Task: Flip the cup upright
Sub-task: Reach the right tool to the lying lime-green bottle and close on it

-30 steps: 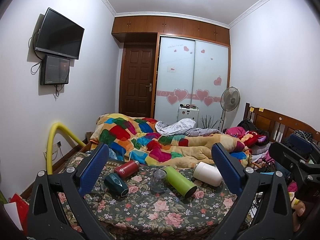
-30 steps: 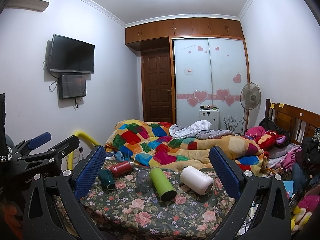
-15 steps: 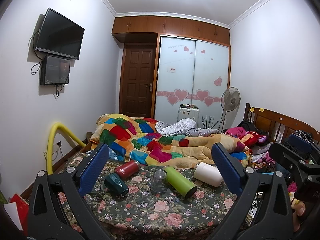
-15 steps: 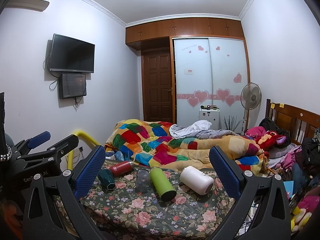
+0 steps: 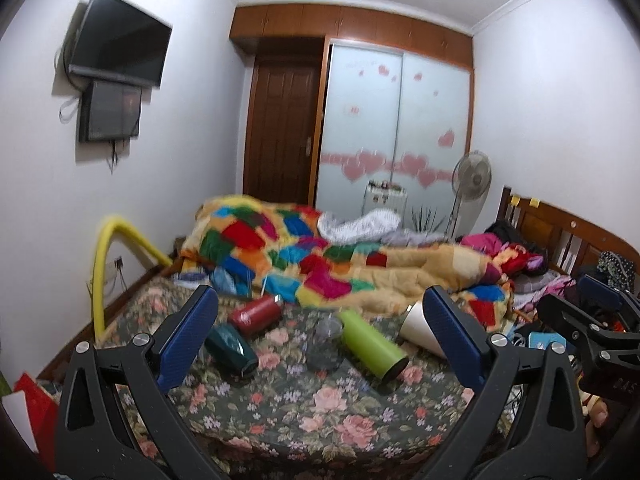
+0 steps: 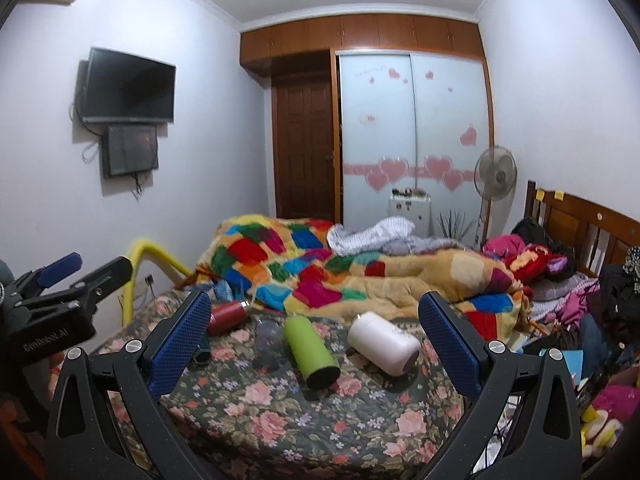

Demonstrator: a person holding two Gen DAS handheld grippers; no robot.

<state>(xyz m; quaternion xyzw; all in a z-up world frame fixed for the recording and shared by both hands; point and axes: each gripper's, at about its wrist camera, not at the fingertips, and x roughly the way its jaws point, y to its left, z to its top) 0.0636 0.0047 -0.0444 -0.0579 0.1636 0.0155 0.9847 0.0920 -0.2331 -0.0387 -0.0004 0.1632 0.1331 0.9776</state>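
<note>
Several cups lie on the floral bedspread point(image 5: 328, 408). A dark green cup point(image 5: 232, 349), a red cup point(image 5: 256, 315), a lime green cup point(image 5: 374, 344) and a white cup point(image 5: 414, 326) lie on their sides. A clear glass cup point(image 5: 326, 340) stands mouth down between them. They also show in the right wrist view: red cup point(image 6: 226, 317), glass cup point(image 6: 267, 338), lime cup point(image 6: 310, 350), white cup point(image 6: 384, 343). My left gripper point(image 5: 320, 336) is open and empty, short of the cups. My right gripper point(image 6: 314, 340) is open and empty, also short of them.
A colourful patchwork quilt point(image 5: 320, 256) is heaped behind the cups. A yellow rail point(image 5: 116, 256) stands at the bed's left. A wooden headboard point(image 6: 580, 224) and piled clothes are on the right. A fan point(image 6: 494, 176) and wardrobe stand at the back.
Both grippers have moved forward and tipped down toward the cups, which now look larger. The left view is blurred by motion. The cups have not moved.
</note>
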